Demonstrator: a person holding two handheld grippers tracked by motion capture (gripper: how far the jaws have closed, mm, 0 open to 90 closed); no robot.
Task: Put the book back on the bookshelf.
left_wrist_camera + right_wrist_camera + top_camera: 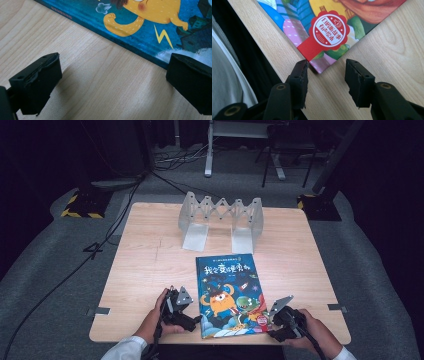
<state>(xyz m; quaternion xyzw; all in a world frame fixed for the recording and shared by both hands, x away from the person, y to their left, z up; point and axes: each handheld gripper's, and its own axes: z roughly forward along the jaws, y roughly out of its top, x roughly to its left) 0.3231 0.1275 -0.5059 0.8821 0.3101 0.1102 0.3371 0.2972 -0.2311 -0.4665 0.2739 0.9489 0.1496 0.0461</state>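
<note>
Item: one picture book [230, 294], blue illustrated cover, lying flat and face up at the near middle of the wooden table [140, 265], its near edge close to the table's edge. Likely handling: stiff boards, light, glossy and probably slippery; best taken at a corner or along the spine edge. Left gripper [192, 320]: jaws spread wide beside the book's left edge, holding nothing. Right gripper [326, 75]: jaws partly open, flanking the near right corner, pads not pressing. Behind: grey folding book rack [221, 220], empty. Not legible: small spine print, page thickness; the person's forearms are cut off below.
</note>
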